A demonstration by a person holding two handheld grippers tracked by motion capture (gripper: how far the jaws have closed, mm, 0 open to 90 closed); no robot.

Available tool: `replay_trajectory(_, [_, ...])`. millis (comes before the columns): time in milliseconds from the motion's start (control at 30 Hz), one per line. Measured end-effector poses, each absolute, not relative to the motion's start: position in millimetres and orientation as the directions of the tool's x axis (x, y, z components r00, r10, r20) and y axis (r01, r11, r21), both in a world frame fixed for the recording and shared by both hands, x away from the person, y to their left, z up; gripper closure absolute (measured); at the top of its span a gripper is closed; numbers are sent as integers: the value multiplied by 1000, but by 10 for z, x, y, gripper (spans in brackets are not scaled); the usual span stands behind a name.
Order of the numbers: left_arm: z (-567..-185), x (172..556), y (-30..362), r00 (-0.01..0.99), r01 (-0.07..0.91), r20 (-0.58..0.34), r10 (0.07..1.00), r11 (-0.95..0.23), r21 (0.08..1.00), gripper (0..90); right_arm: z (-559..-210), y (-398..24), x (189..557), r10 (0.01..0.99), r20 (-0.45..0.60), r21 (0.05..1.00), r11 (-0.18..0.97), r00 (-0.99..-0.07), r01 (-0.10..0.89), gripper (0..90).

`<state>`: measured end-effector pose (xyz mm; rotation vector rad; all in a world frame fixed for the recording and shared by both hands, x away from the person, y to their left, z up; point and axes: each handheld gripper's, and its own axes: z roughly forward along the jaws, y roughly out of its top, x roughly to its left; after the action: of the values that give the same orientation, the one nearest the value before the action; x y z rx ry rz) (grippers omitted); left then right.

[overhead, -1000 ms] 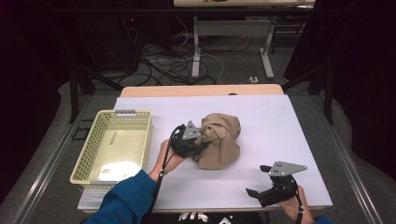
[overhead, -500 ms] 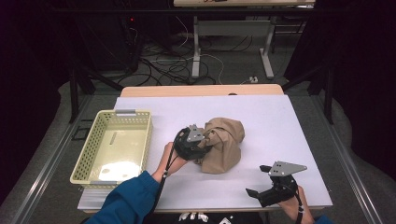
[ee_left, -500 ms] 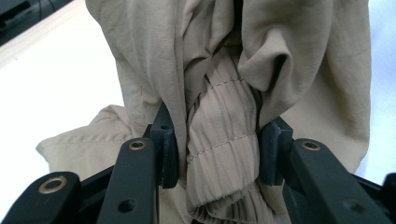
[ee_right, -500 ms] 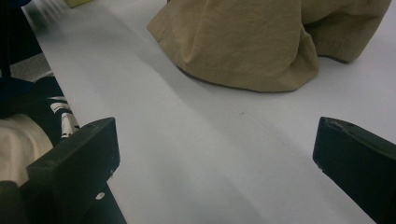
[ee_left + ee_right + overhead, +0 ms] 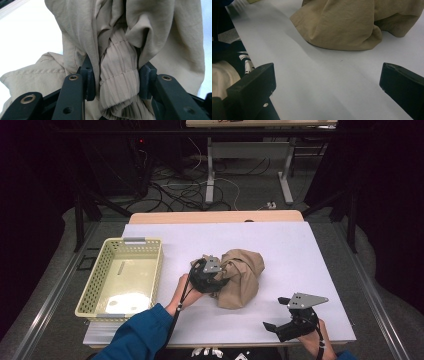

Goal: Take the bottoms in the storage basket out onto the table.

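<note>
The right claw (image 5: 280, 326) hovered low over the near right corner of the desk (image 5: 300, 250), its jaws spread wide with bare white surface between them in the right gripper view. The left claw (image 5: 116, 80) was clamped on a bunched, elastic-gathered fold of the tan garment (image 5: 241, 277), a grip the left gripper view showed close up and the high view hid behind the hand. The garment lay crumpled mid-desk. A pale yellow basket (image 5: 150, 275) sat at the left edge. Beyond the desk, cables (image 5: 185, 190) sprawled over the dark floor.
</note>
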<state>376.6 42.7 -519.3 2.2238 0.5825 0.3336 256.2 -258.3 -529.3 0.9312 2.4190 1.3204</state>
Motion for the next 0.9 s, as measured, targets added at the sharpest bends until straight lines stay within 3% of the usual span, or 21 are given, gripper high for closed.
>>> replay_trajectory(900, [-5360,3843,410,857,335,7,514,-568,752,586,-5287,-2580,2553,631,89,820,392,-770,417,1])
